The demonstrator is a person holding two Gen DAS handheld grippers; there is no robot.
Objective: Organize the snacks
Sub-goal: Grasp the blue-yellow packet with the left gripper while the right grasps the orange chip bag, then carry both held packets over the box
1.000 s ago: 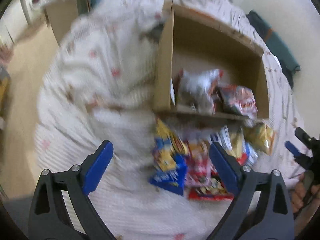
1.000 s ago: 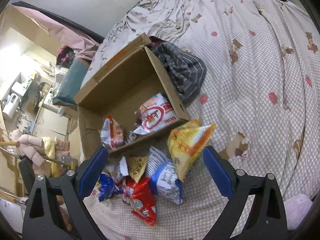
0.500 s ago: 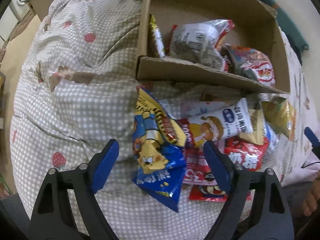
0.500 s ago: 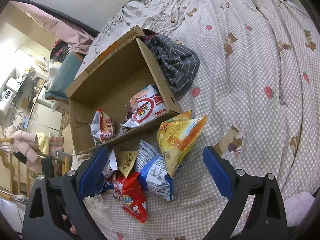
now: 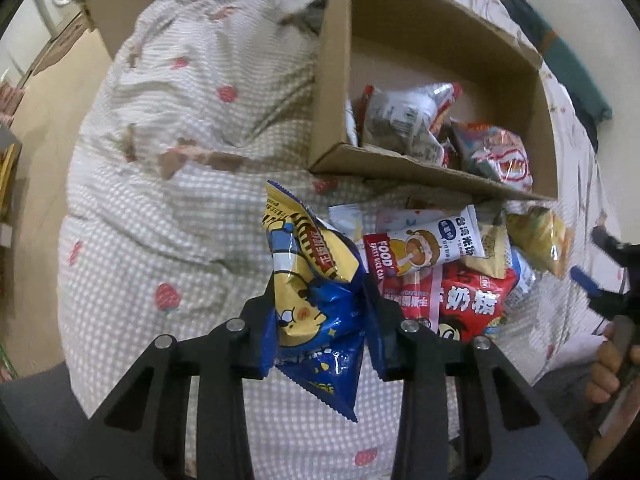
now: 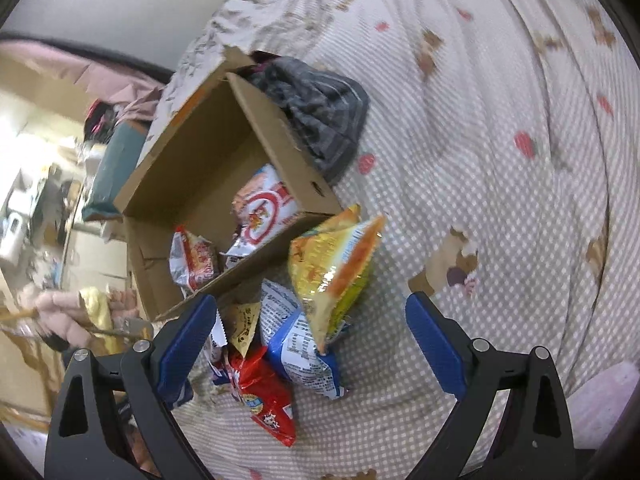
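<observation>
Your left gripper [image 5: 320, 320] is pinching the blue-and-yellow snack bag [image 5: 310, 280] around its middle, at the left edge of the loose pile on the checked bedspread [image 5: 168, 216] (whether the bag has left the cloth is unclear). Lift it straight up so its crimped bottom corner doesn't drag the neighbouring packets, clear the near wall of the cardboard box [image 5: 420, 172], and let go over the bare floor at the back. Your right gripper [image 6: 312, 332] hovers with fingers spread wide over the yellow chip bag [image 6: 334, 264]; keep it out of the left's path.
</observation>
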